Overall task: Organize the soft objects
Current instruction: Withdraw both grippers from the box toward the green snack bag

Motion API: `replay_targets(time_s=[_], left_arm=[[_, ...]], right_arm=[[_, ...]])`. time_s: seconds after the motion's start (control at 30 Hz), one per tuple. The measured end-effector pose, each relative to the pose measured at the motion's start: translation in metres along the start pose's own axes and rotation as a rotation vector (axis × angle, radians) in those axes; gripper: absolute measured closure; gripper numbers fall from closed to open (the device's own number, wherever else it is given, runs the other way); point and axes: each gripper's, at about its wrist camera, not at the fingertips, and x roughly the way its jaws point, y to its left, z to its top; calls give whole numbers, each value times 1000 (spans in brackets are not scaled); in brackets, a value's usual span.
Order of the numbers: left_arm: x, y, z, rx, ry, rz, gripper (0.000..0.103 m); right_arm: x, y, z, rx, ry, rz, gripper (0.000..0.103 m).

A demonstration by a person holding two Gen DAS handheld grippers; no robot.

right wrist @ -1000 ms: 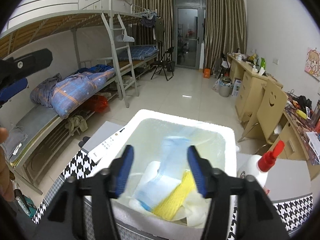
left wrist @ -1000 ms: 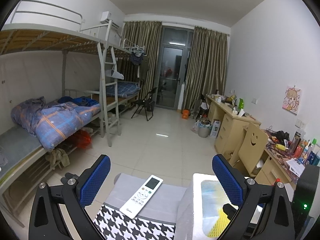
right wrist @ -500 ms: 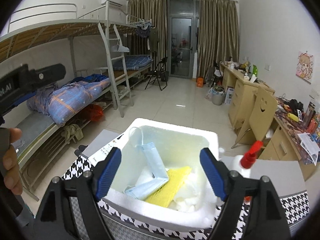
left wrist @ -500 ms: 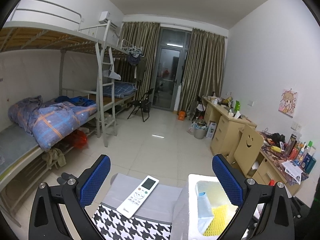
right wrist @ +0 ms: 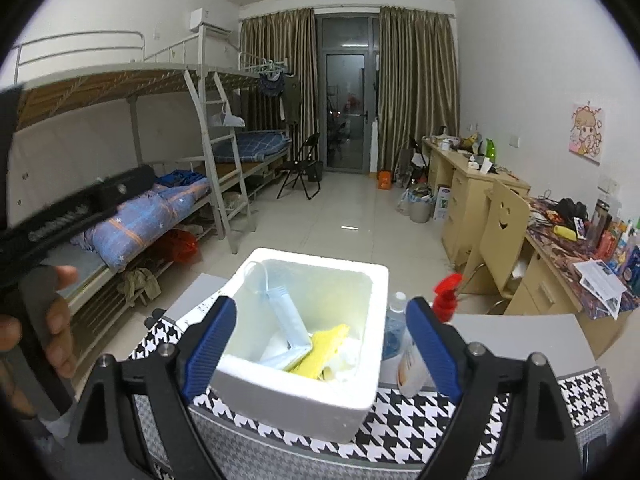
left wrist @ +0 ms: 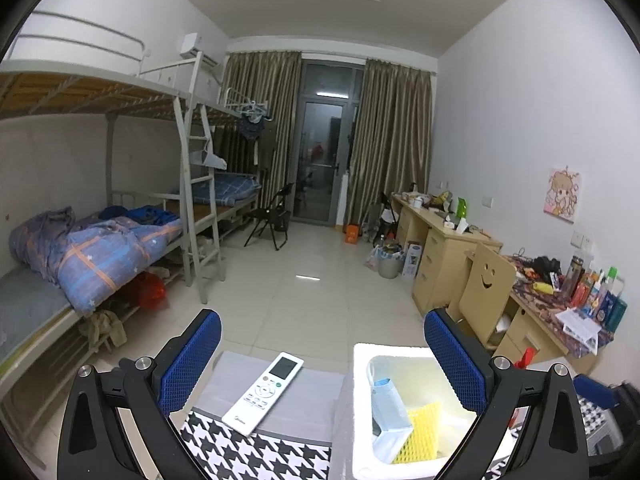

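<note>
**Mask and sponge in the foam box**

The blue mask point(right wrist: 286, 320) and yellow sponge point(right wrist: 322, 354) lie inside the white foam box point(right wrist: 320, 396) on the tabletop point(right wrist: 404, 436), at twelve o'clock from the right tongs point(right wrist: 320, 344), which are opening, nothing gripped. The left tongs point(left wrist: 320, 364) stand released, with the remote point(left wrist: 264, 392) between their fingers and the box at three o'clock.

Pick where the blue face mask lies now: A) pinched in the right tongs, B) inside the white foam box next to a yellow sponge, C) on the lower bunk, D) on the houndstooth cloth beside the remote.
B: the mask leans inside the foam box against the yellow sponge, while the right tongs are opening with nothing pinched between their pads.
</note>
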Motion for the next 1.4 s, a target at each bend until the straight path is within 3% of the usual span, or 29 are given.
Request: replay_targets(time_s=[0.6, 0.73, 0.83, 1.0, 1.4], left_arm=[[-25, -33, -12, 27, -9, -153, 1], [-33, -43, -22, 19, 61, -230, 1], [-47, -51, -28, 49, 48, -217, 1], [-69, -65, -35, 107, 57, -267, 1], [-113, -80, -62, 137, 71, -373, 1]], right_arm=[[-59, -31, -29, 32, -91, -60, 12], [-80, -41, -38, 26, -106, -92, 12], [-94, -45, -40, 21, -131, -93, 12], [-112, -49, -51, 33, -163, -103, 12], [-146, -60, -84, 75, -170, -126, 12]])
